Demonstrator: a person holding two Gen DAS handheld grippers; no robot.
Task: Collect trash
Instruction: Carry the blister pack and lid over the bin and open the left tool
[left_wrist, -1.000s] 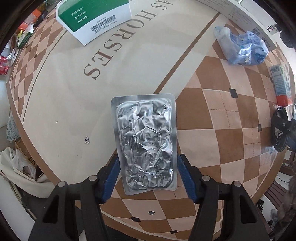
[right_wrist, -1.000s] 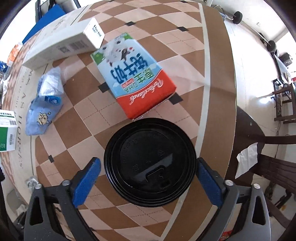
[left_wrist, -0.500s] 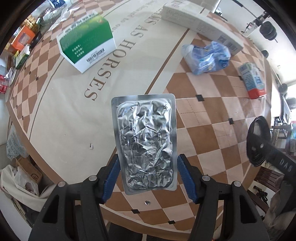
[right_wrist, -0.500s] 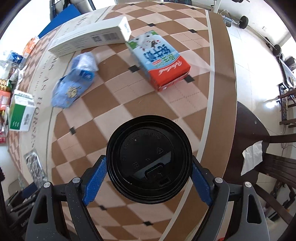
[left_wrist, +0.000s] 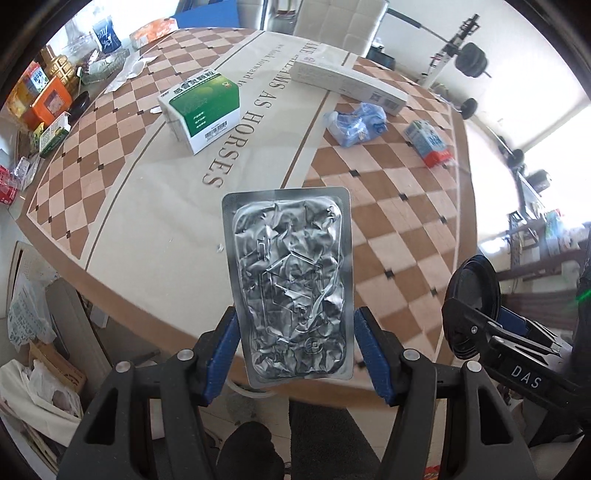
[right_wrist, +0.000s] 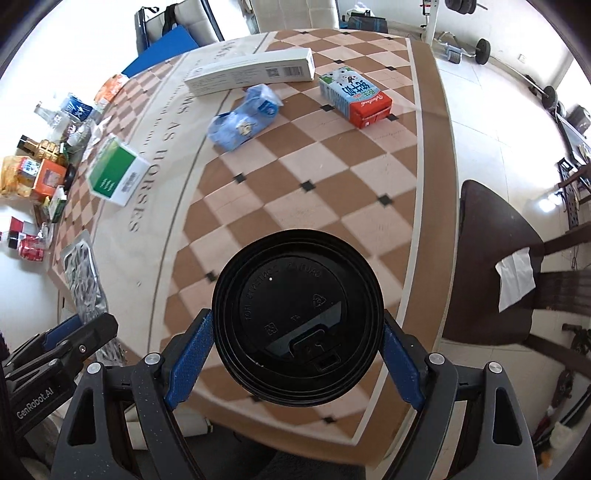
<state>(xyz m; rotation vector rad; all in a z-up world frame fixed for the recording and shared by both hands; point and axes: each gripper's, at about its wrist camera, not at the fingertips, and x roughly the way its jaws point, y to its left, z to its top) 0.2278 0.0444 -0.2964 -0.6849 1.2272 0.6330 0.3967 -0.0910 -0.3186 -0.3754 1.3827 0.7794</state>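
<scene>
Trash is held in both claws above the near edge of the checkered table (left_wrist: 399, 236): the left gripper (left_wrist: 295, 354) pinches one crumpled foil blister pack (left_wrist: 290, 284), and the right gripper (right_wrist: 297, 354) clamps one black cup lid (right_wrist: 297, 317). Four items lie far on the table: a green-white box (left_wrist: 201, 109), a long white box (left_wrist: 347, 79), a blue wrapper (left_wrist: 354, 123), and a milk carton (right_wrist: 354, 96). Table print reads "AS HORSES"; the grippers read "DAS", "GenRobot.AI".
</scene>
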